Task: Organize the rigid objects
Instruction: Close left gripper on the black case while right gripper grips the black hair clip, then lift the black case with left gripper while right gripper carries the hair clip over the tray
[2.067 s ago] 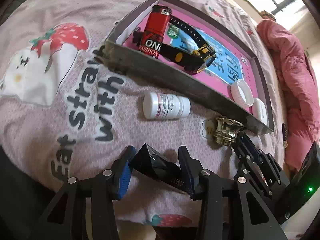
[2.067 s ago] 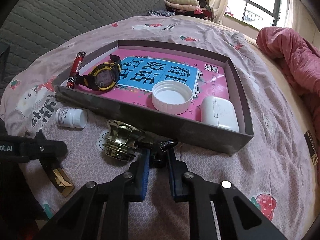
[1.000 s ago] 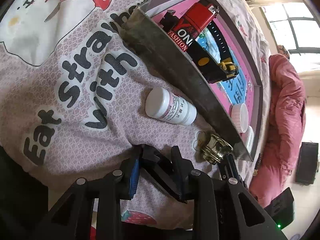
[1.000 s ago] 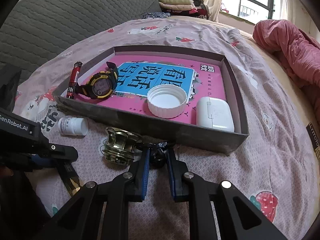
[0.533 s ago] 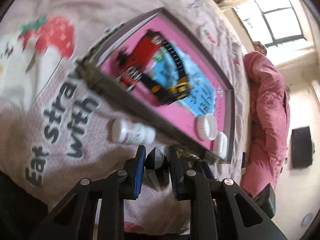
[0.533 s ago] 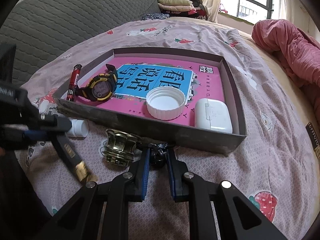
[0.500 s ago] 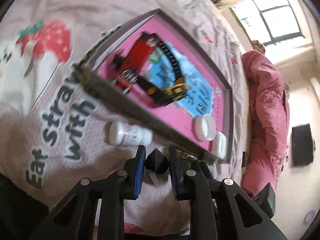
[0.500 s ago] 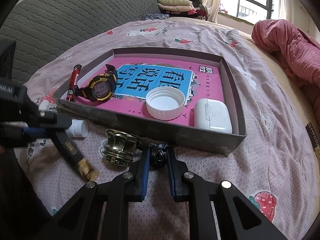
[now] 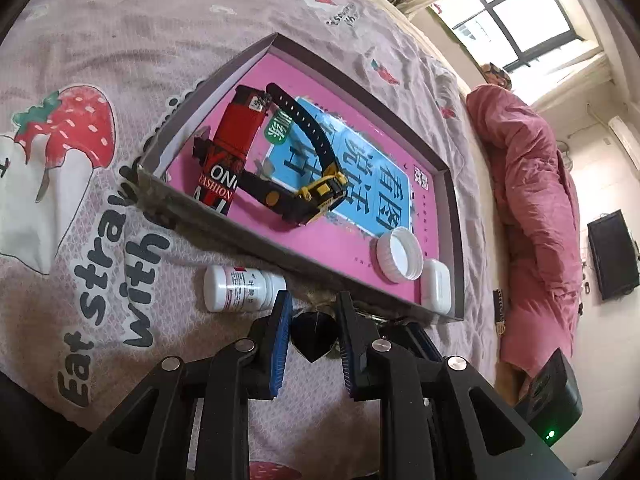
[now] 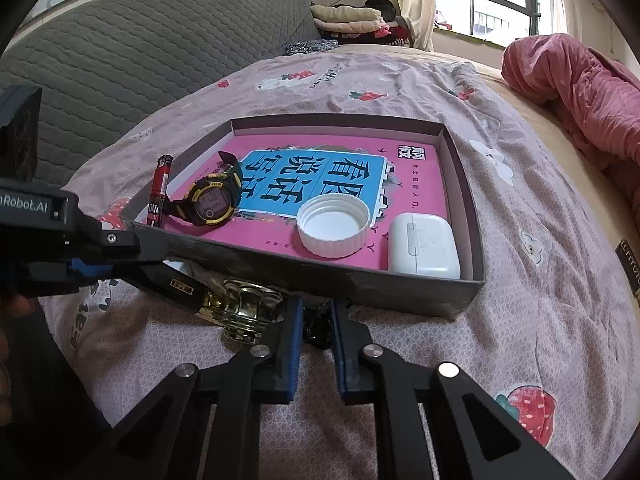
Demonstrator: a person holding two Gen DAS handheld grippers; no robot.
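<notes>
My left gripper (image 9: 312, 300) is shut on a black square tube (image 9: 314, 336) with a gold end, held above the bedspread. In the right wrist view that tube (image 10: 176, 282) slants down towards a brass knob (image 10: 248, 308). My right gripper (image 10: 316, 304) sits low on the bedspread by the tray's front wall, its jaws closing on a small dark clip (image 10: 316, 328) next to the knob. The grey tray (image 10: 320, 276) holds a red lighter (image 9: 232, 148), a black and yellow watch (image 10: 210, 202), a white cap (image 10: 332, 224) and a white earbud case (image 10: 424, 250).
A white pill bottle (image 9: 240, 288) lies on its side on the bedspread just outside the tray's front wall. A pink quilt (image 10: 580, 92) is bunched at the right. A grey padded headboard (image 10: 140, 52) stands behind, with folded clothes near the window.
My left gripper has closed on the black tube, lifted it off the bedspread and rolled. The right gripper has stayed by the knob, its jaws a little narrower on the dark clip.
</notes>
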